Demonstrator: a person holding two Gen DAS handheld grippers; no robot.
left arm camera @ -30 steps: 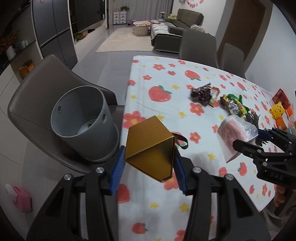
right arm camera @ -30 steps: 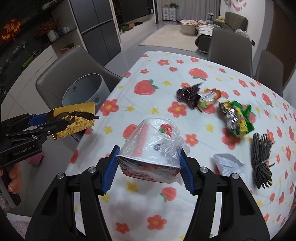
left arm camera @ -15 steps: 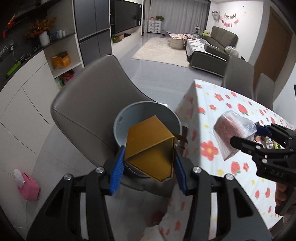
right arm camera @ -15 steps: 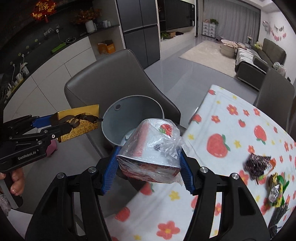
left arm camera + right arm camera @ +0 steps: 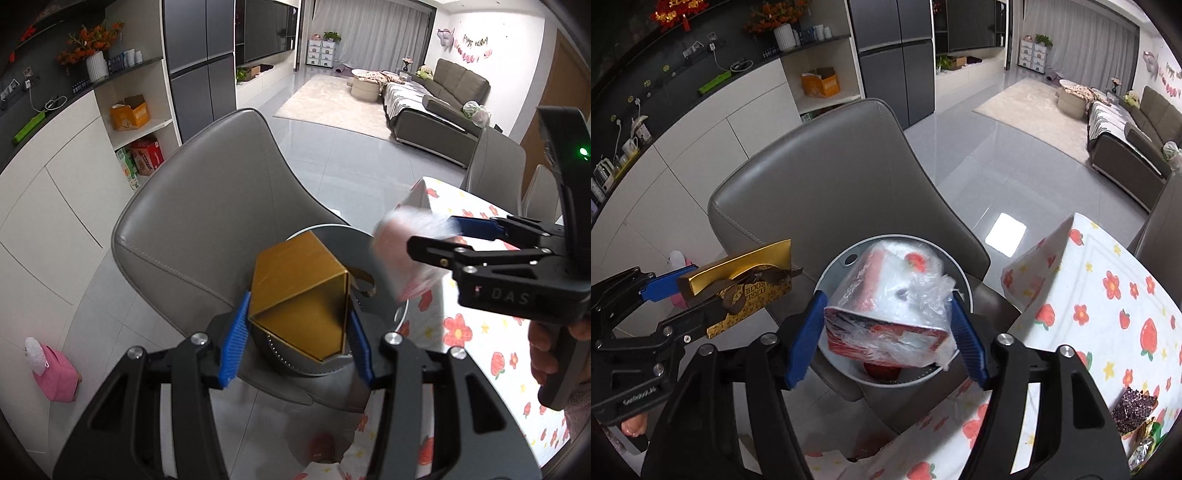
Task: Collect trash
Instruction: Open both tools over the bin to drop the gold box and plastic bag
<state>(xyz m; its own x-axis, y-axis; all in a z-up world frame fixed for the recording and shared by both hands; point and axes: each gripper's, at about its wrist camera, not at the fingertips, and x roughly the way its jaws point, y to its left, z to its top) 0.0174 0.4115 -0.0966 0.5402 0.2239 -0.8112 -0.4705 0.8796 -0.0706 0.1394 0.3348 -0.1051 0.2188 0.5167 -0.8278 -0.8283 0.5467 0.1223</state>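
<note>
My left gripper [image 5: 297, 334] is shut on a gold chocolate box [image 5: 301, 302] with a brown ribbon; it also shows in the right wrist view [image 5: 738, 280], left of the bin. My right gripper [image 5: 888, 332] is shut on a red-and-white package wrapped in clear plastic [image 5: 894, 299], held directly over the open grey round bin [image 5: 849, 258]. The bin [image 5: 356, 240] stands on the seat of a grey leather chair [image 5: 207, 218]. In the left wrist view the plastic-wrapped package [image 5: 402, 254] is blurred, over the bin's right side.
The table with the strawberry-print cloth [image 5: 1108, 306] lies to the right, with a dark foil wrapper [image 5: 1132, 406] at its edge. A pink toy [image 5: 55, 373] lies on the floor at the left. White cabinets and shelves stand behind the chair.
Both grippers have swung left from the table to the chair. The wrapped package now hangs over the bin's mouth, and the gold box has come closer above the bin.
</note>
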